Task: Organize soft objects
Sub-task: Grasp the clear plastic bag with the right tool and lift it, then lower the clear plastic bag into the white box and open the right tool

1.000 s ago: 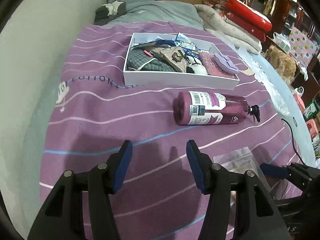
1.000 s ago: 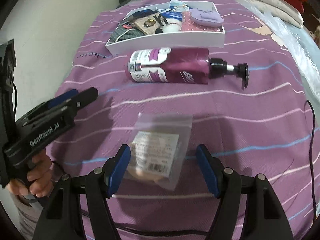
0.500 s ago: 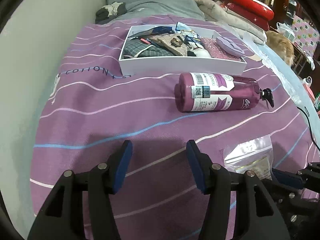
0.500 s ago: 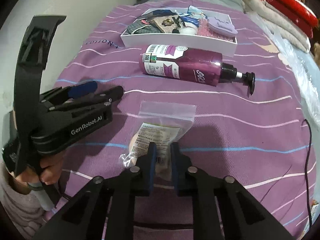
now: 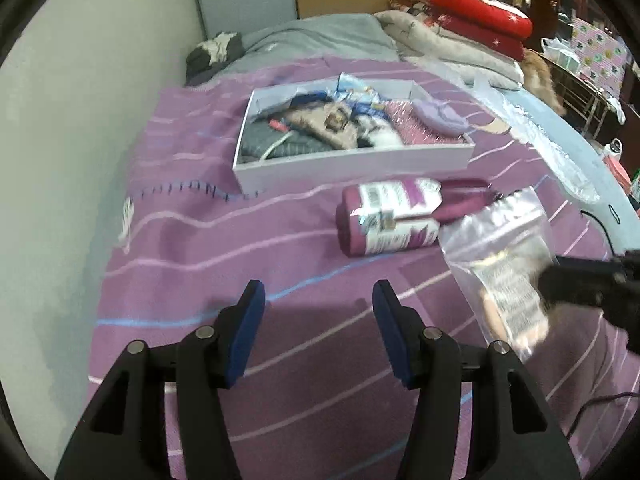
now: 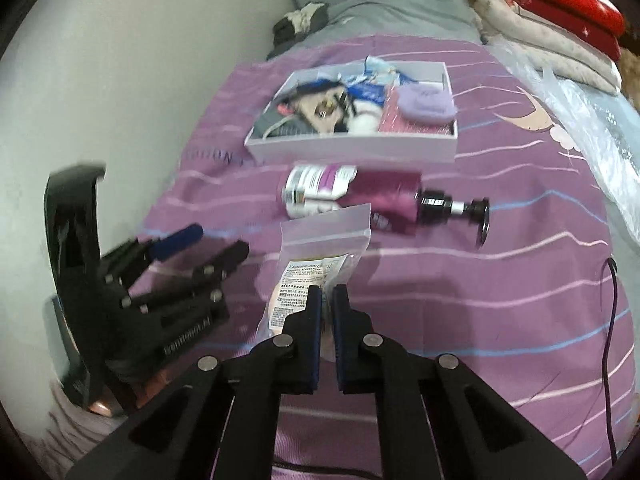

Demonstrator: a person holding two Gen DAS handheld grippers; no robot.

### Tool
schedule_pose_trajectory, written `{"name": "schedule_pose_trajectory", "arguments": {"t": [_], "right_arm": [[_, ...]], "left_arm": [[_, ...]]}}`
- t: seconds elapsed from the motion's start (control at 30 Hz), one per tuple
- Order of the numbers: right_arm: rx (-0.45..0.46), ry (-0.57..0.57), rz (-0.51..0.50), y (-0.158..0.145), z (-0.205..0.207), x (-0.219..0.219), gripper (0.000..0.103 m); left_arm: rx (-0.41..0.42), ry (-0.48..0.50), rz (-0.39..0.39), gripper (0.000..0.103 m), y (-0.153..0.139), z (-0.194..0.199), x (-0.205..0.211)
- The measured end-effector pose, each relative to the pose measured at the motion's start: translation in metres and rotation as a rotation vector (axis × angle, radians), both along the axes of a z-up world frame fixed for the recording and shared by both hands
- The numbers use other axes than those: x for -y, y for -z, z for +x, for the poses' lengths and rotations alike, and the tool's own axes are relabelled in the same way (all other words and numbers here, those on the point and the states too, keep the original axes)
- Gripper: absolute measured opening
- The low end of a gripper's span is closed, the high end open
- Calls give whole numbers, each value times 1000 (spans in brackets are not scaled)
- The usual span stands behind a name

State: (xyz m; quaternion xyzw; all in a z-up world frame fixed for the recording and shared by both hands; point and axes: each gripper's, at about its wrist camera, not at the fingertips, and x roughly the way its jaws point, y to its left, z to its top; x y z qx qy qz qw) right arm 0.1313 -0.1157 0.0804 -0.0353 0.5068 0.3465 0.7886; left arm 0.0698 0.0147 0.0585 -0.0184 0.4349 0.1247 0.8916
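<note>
Clamped in the right claw point(image 6: 326, 300), just closed onto it: a clear zip bag point(image 6: 316, 276) holding a labelled soft pad, gripped at its lower end and lifted clear of the purple striped bedspread point(image 6: 500, 300). Hovering empty at the left, the left claw point(image 5: 318, 320), fingers apart, nothing between them. Lying on its side between bag and box, a magenta pump bottle point(image 6: 360, 196), just in front of the white box point(image 6: 352, 146), already crowded with fabric pieces, a lilac pouch and a pink glittery item. Probable step in hand: carrying the bag over the bottle to the box. Worth keeping the grip firm, since slick plastic held by one end tends to swing and slip; worth rising high enough to clear the bottle and the near wall of the box. Best aimed at whatever gap remains among the contents, lowered until the bag rests on them before letting go. Left claw best kept aside, out of the path.
</note>
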Motion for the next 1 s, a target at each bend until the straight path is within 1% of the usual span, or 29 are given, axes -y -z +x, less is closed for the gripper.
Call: {"name": "schedule_pose_trajectory", "arguments": {"t": [0.13, 0.2, 0.27, 0.33, 0.37, 0.4, 0.43, 0.53, 0.57, 0.6, 0.7, 0.8, 0.83, 0.87, 0.9, 0.93, 1.0], "right_arm": [[-6, 14, 31, -11, 21, -3, 4], [-3, 15, 48, -15, 28, -4, 4], [1, 21, 64, -20, 41, -6, 4], [8, 33, 69, -24, 57, -9, 4], [11, 42, 75, -25, 67, -10, 4], [8, 50, 81, -26, 79, -12, 4], [5, 61, 89, -27, 89, -13, 4], [-12, 105, 114, -27, 131, -20, 4], [-18, 128, 121, -26, 150, -24, 4], [-31, 137, 123, -24, 162, -27, 4], [-99, 214, 143, -16, 210, -34, 4], [-145, 282, 154, -11, 252, -37, 4], [-140, 298, 151, -11, 264, -38, 4], [-121, 305, 150, -12, 275, -41, 4], [-101, 299, 158, -13, 282, -43, 4], [-75, 284, 172, -14, 290, -46, 4], [-9, 255, 173, -10, 299, -54, 4]], "left_arm": [[-13, 45, -44, 58, -7, 21, 0], [-18, 52, -89, 58, -7, 33, -5], [-15, 40, -161, 58, -9, 46, -16], [1, 24, -192, 58, -15, 60, -25], [18, 21, -187, 59, -18, 66, -29], [33, 18, -179, 66, -20, 72, -31], [41, 17, -169, 69, -22, 80, -35], [70, 15, -165, 73, -29, 110, -48], [65, 19, -172, 76, -29, 118, -51], [61, 24, -178, 76, -30, 127, -53], [136, -12, -169, 76, -35, 148, -62], [195, -57, -196, 76, -40, 160, -70], [219, -67, -204, 76, -42, 160, -71], [263, -87, -212, 76, -45, 160, -73], [287, -114, -213, 76, -46, 161, -75], [289, -147, -199, 76, -47, 166, -76], [256, -161, -151, 76, -46, 177, -77]]}}
